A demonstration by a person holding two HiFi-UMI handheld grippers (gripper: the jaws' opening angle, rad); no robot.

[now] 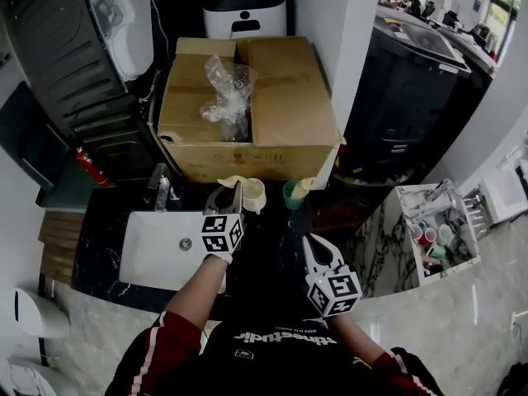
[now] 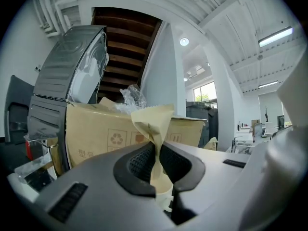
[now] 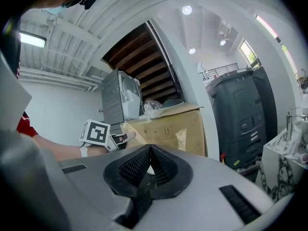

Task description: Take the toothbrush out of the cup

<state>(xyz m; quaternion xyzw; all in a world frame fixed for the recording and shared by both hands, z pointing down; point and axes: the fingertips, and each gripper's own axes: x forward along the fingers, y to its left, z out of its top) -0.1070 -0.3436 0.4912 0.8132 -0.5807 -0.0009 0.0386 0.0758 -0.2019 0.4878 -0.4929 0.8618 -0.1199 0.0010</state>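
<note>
My left gripper (image 1: 233, 190) is shut on a toothbrush in a cream paper wrapper (image 2: 153, 121), pinched at its narrow middle. In the left gripper view the wrapper's flared top stands above the pads, and the cream cup (image 2: 164, 192) sits right below the jaws. The wrapper's lower end runs down toward the cup's mouth, where the jaws hide it. From the head view the cream cup (image 1: 255, 194) stands on the dark counter just right of that gripper. My right gripper (image 1: 309, 241) hangs nearer to me, shut with nothing between its pads (image 3: 137, 165).
A green cup (image 1: 291, 196) holding another wrapped item (image 1: 304, 186) stands right of the cream cup. A big cardboard box (image 1: 272, 114) blocks the space behind. A white sink (image 1: 161, 250) with a faucet (image 1: 158, 186) lies left. A rack of cups (image 1: 433, 233) stands at the right.
</note>
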